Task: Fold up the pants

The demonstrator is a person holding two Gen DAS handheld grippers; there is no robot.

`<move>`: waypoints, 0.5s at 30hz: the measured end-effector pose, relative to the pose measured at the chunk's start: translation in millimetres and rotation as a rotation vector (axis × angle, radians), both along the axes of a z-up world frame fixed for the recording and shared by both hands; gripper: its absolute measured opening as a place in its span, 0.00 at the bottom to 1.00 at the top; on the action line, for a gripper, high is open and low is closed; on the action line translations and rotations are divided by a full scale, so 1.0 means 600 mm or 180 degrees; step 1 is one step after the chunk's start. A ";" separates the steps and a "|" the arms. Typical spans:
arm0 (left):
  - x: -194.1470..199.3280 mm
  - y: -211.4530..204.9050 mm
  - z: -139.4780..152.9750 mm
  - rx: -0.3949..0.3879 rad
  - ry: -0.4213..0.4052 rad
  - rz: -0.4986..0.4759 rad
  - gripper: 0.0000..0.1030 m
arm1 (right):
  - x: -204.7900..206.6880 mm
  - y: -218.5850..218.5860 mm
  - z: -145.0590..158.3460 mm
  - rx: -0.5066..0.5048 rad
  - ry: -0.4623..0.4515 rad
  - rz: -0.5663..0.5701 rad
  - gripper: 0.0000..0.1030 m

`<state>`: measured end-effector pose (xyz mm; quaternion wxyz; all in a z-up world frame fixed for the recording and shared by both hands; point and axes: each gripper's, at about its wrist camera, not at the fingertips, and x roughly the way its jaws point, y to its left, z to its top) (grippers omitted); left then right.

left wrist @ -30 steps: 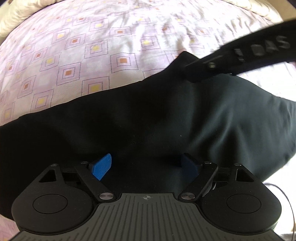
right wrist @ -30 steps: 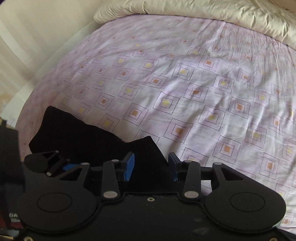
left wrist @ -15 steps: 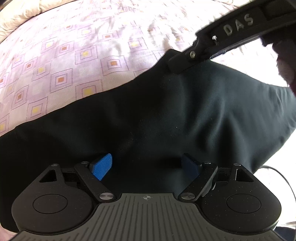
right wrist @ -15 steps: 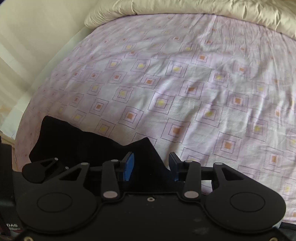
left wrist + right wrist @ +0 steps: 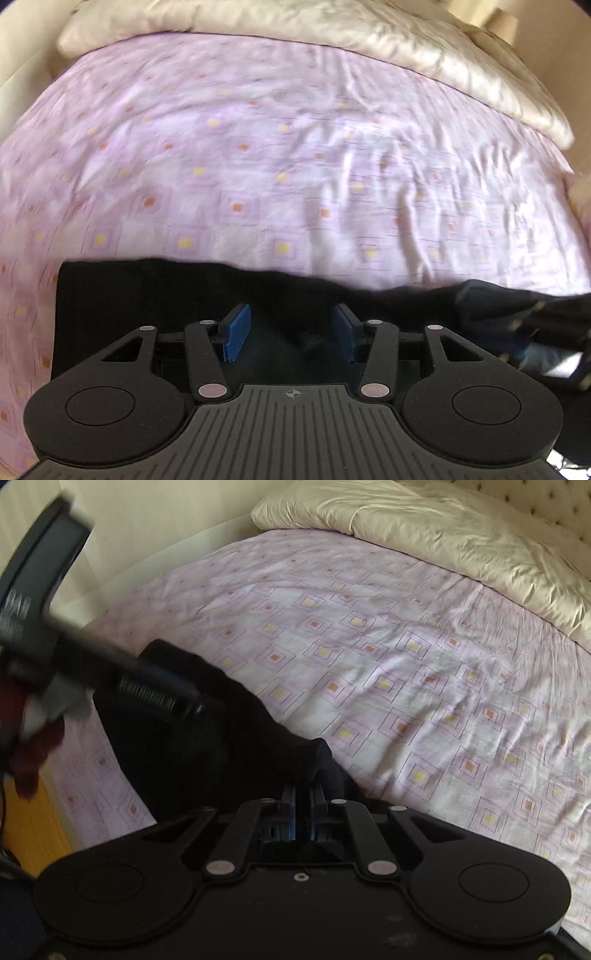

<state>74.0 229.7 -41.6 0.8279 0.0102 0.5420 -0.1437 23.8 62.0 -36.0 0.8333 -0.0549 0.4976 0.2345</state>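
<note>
The black pants [image 5: 147,295] lie on the bed's pink patterned sheet [image 5: 258,166], along its near edge. My left gripper [image 5: 291,332] is open, its blue pads [image 5: 236,332] spread just above the dark cloth. My right gripper [image 5: 303,801] is shut on a raised fold of the pants [image 5: 207,746]. The left gripper also shows blurred in the right wrist view [image 5: 110,679], over the far end of the pants. The right gripper shows blurred at the right edge of the left wrist view [image 5: 524,325].
A cream duvet [image 5: 443,539] is bunched along the head of the bed. A pale wall [image 5: 110,535] runs along the bed's left side. A strip of yellow wood floor [image 5: 40,819] shows beside the bed.
My right gripper has closed on the pants cloth. My left gripper has swung and tilted up, so the far sheet and duvet now fill its view. The pants now lie lower in it.
</note>
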 end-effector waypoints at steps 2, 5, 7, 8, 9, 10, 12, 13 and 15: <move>0.014 -0.016 0.012 -0.0019 -0.0009 -0.0161 0.46 | -0.017 0.006 -0.003 0.0002 0.0042 0.0001 0.08; 0.019 -0.053 0.020 -0.0068 -0.0059 -0.0375 0.46 | -0.033 0.014 -0.012 0.0004 0.0117 0.0000 0.09; 0.024 -0.075 0.021 -0.0071 -0.0067 -0.0476 0.46 | -0.034 0.015 -0.026 0.0043 0.0196 -0.0033 0.10; 0.024 -0.083 0.018 -0.0052 -0.0057 -0.0508 0.46 | -0.035 0.013 -0.029 0.0077 0.0230 -0.0072 0.11; 0.023 -0.088 0.014 -0.0016 -0.0050 -0.0504 0.46 | -0.035 0.010 -0.031 0.0118 0.0249 -0.0126 0.13; 0.022 -0.089 0.012 0.0008 -0.0035 -0.0472 0.46 | -0.034 0.007 -0.034 0.0153 0.0264 -0.0179 0.13; 0.019 -0.082 0.006 -0.0061 0.0016 -0.0400 0.46 | -0.031 0.004 -0.036 0.0190 0.0277 -0.0253 0.15; 0.017 -0.079 0.006 -0.0093 0.0036 -0.0389 0.46 | -0.028 0.004 -0.036 0.0202 0.0267 -0.0277 0.18; 0.008 -0.073 0.004 -0.0007 0.0028 -0.0392 0.46 | -0.023 0.005 -0.034 0.0242 0.0235 -0.0295 0.24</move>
